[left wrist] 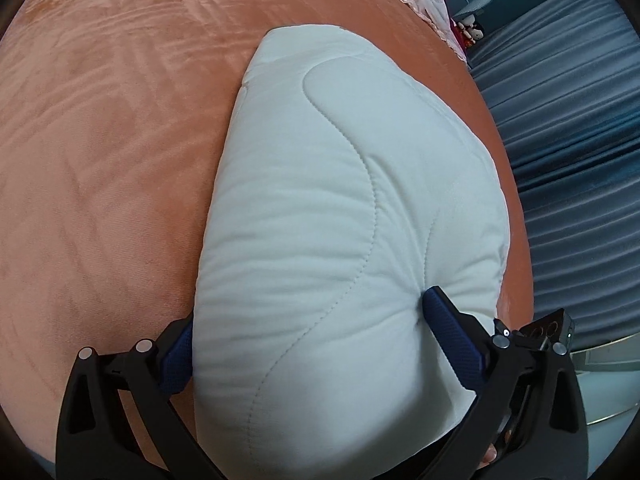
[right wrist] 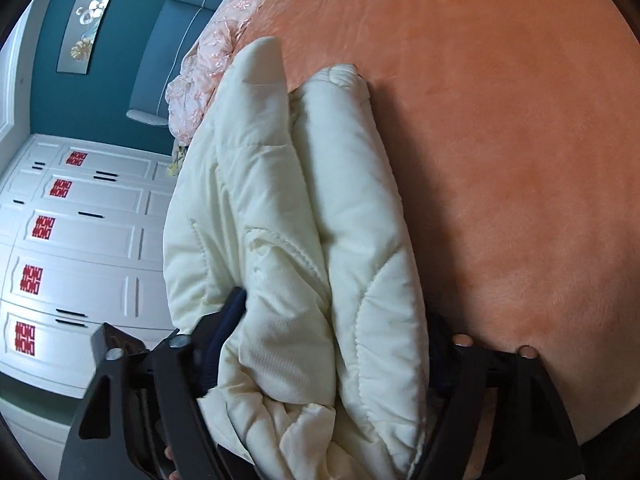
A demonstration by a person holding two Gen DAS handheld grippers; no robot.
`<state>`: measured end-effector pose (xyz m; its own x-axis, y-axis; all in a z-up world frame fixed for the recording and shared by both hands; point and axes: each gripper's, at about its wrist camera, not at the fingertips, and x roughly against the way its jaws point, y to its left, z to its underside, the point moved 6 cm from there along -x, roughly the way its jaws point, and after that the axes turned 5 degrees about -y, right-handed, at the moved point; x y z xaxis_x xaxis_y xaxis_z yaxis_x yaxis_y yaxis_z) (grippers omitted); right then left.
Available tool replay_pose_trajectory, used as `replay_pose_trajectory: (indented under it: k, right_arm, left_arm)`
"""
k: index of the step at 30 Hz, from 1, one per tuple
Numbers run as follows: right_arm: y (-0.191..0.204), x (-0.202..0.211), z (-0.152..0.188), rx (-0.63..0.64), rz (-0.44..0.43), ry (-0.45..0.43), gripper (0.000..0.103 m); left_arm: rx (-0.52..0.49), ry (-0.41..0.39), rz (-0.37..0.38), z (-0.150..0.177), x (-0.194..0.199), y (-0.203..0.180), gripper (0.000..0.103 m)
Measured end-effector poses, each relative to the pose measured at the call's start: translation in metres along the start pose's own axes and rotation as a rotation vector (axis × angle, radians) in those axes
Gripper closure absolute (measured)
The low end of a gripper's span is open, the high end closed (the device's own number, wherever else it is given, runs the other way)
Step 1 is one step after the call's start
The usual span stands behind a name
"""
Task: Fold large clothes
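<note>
On the orange bedspread [left wrist: 100, 160], both grippers' jaws pinch the folded white quilted garment [left wrist: 340, 220].

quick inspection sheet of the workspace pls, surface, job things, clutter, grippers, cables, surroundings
surface: orange plush bed cover, lightly creased, bare beyond the garment.
job's things: white quilted coat, bundled into thick folds and lying on the cover.
clutter: pink lace bedding heaped at the bed's far edge.
grippers: left gripper clamps the padded bundle, blue pads dented into it; right gripper has thick folds between its fingers, grip not clear.
cables: nothing seen.
surroundings: teal wall, white wardrobe doors with red stickers, blue ribbed fabric beside the bed.
</note>
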<state>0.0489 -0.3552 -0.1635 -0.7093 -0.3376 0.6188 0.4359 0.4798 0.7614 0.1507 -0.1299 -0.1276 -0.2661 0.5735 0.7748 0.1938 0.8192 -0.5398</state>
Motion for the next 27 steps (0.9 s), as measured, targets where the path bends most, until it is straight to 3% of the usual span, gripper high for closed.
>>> replay_pose_trajectory:
  k: [3, 6, 16, 22, 27]
  right_arm:
    - [0.02, 0.008, -0.006, 0.092, 0.044, -0.036, 0.062]
    - [0.049, 0.02, -0.006, 0.205, 0.085, -0.093, 0.069]
    - [0.19, 0.02, -0.009, 0.567, 0.051, -0.248, 0.074]
    - [0.259, -0.016, -0.006, 0.663, -0.01, -0.236, 0.075]
    - [0.279, -0.066, 0.012, 0.689, -0.008, -0.185, 0.075]
  left_arm:
    - [-0.125, -0.041, -0.03, -0.004, 0.015, -0.02, 0.027]
    - [-0.227, -0.091, -0.047, -0.013, 0.037, -0.038, 0.039]
    - [-0.385, -0.351, -0.101, -0.082, 0.139, -0.05, 0.043]
    - [-0.375, -0.462, -0.139, -0.123, 0.186, -0.015, 0.043]
    - [-0.366, -0.49, -0.185, -0.142, 0.187, 0.034, 0.043]
